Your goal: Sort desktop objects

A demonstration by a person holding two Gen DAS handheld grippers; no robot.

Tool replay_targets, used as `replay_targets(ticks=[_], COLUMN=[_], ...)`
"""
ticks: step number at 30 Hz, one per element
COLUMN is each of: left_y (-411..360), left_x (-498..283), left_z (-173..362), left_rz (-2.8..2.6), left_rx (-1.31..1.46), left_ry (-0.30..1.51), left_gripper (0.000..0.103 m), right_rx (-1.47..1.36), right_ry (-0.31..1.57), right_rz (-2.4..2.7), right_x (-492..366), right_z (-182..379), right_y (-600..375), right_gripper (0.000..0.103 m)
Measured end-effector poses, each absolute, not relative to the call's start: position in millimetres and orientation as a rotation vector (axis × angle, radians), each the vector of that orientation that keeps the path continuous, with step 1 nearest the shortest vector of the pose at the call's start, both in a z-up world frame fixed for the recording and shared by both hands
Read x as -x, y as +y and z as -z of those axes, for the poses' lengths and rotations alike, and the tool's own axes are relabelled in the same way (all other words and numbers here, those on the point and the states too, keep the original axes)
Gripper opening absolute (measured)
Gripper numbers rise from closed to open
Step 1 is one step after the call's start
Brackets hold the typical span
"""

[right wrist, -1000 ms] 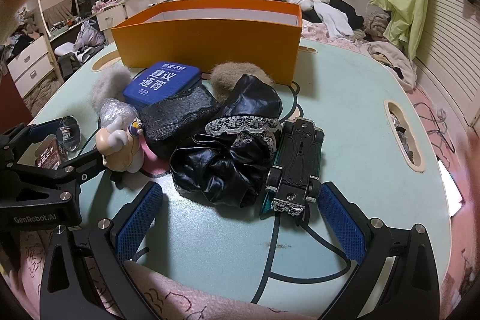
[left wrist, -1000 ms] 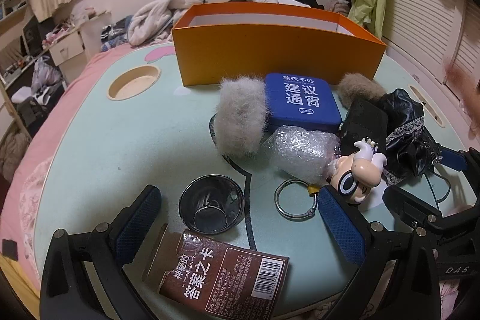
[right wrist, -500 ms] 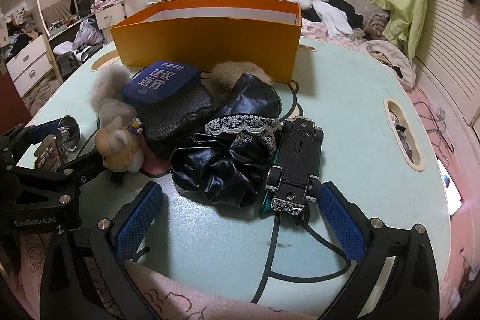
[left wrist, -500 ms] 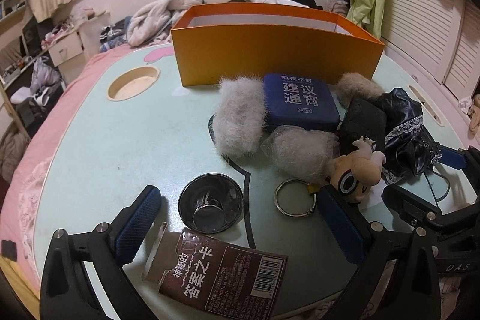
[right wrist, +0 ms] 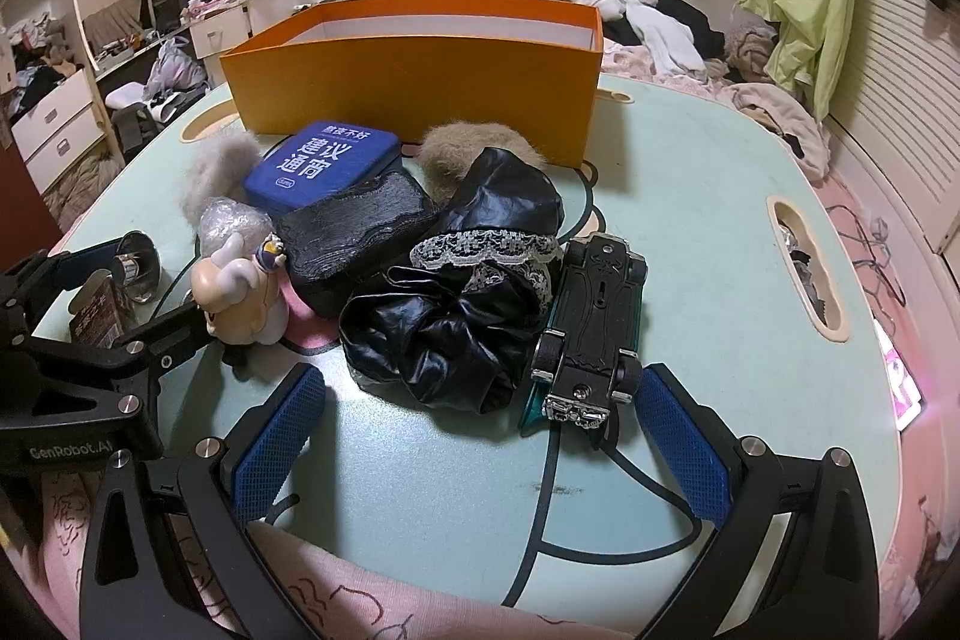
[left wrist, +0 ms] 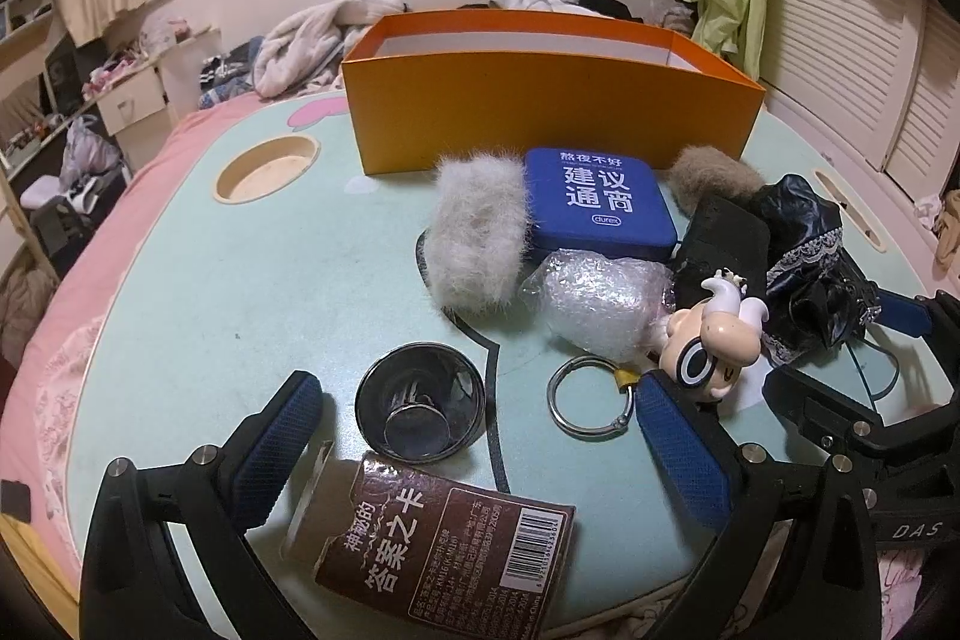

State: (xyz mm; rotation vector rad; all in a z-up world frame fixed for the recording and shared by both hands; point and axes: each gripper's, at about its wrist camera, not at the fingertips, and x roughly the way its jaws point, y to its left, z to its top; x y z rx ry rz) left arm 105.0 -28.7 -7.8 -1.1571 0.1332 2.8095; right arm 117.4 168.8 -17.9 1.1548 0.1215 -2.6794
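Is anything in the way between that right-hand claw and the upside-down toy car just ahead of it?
Nothing visible. The right gripper is open, and the toy car lies close ahead with only bare table between. The black lace-trimmed fabric presses against the car's left side, though.

There is one orange box (left wrist: 552,112), two fluffy fur things (left wrist: 480,232) (left wrist: 708,172), one blue tin (left wrist: 600,202), one toy car (right wrist: 591,322), one little cartoon figure (left wrist: 714,346), one metal cup (left wrist: 419,409), and one metal ring (left wrist: 591,396).
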Motion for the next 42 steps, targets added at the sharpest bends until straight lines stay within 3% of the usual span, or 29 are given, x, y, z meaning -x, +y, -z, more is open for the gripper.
replay_targets(ticks=[17,21,23,25,29,31,33,35,40,42], left_y=[-26.0,-27.3,-37.0,-52.7,-65.4,-63.2,-56.0,-49.5,-40.5,-39.9], left_x=[-109.9,-94.5,-86.0,-77.6,-64.4,-50.7,-38.7,-30.7,-25.9,-24.5], left_z=[5.9,-1.8,-9.2,-21.8,-42.0,-45.0,-40.7,-30.9,-23.5,-24.6], left_rz=[-2.800,-2.684,-2.613,-2.558,-2.566,-2.577,-2.558,-2.529,-2.541,-2.532], left_rx=[1.147,1.303,1.350,1.335,1.217,1.217,1.264,1.312,1.299,1.290], left_ry=[0.120,0.161,0.074,-0.085,-0.171,-0.154,-0.117,-0.077,-0.019,-0.024], left_gripper=[0.103,0.103,0.103,0.103,0.103,0.099,0.084,0.078,0.075,0.061], right_rx=[-1.136,-1.216,-1.278,-1.328,-1.235,-1.159,-1.112,-1.133,-1.157,-1.162], right_ry=[0.158,0.199,0.245,0.158,-0.165,-0.191,-0.159,-0.114,-0.213,-0.207], right_rz=[2.658,2.573,2.482,2.525,2.631,2.682,2.735,2.760,2.772,2.758], right_x=[-117.1,-110.2,-104.2,-102.4,-109.0,-109.4,-106.2,-100.5,-89.7,-86.7], right_z=[14.1,11.1,8.5,7.3,-2.7,-9.5,-14.3,-13.2,-9.4,-8.5], right_y=[163.7,164.0,166.4,179.1,211.2,216.0,214.9,211.9,221.9,221.0], right_gripper=[0.103,0.103,0.103,0.103,0.102,0.102,0.092,0.076,0.070,0.064])
